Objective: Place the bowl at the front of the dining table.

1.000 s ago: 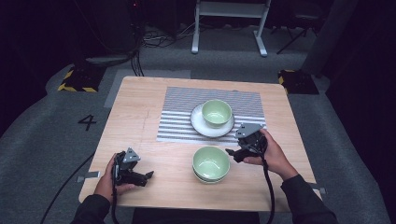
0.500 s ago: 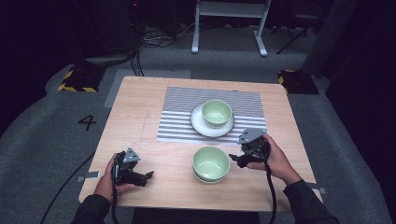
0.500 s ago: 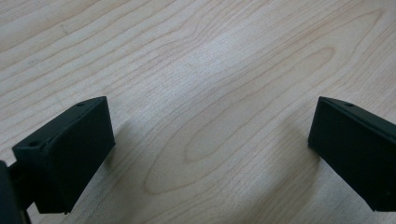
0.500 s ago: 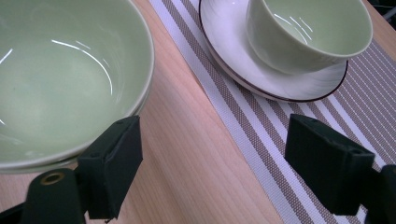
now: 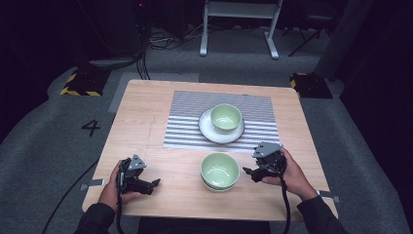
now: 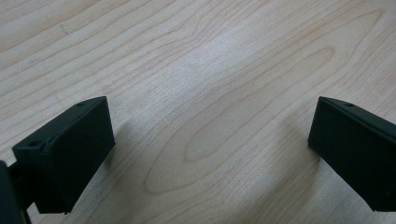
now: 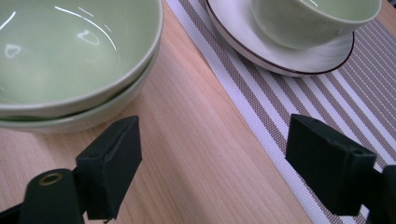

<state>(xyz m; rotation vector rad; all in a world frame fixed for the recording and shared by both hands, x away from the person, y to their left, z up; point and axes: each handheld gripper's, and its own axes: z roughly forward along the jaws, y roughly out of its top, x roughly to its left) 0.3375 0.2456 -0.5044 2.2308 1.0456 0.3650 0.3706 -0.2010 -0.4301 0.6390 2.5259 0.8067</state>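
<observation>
**Right claw level with the stacked bowls**

The right claw (image 5: pixel 249 172) sits spread and empty just right of the stacked bowls (image 5: pixel 220 171) on the near tabletop (image 5: pixel 146 117). Round bowls, mouths up, no long axis. The left claw (image 5: pixel 155 184) rests well apart at near left, also spread. Behind, a bowl (image 5: pixel 226 117) sits on a plate (image 5: pixel 209 132) on the mat (image 5: pixel 185 122).

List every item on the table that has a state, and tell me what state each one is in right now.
Left gripper: open, holding nothing, over bare wood.
Right gripper: open, holding nothing, beside the stacked bowls.
Stacked green bowls: two nested, upright, empty, on the wood.
Green bowl: upright, empty, on the plate.
White plate: flat on the striped placemat.
</observation>
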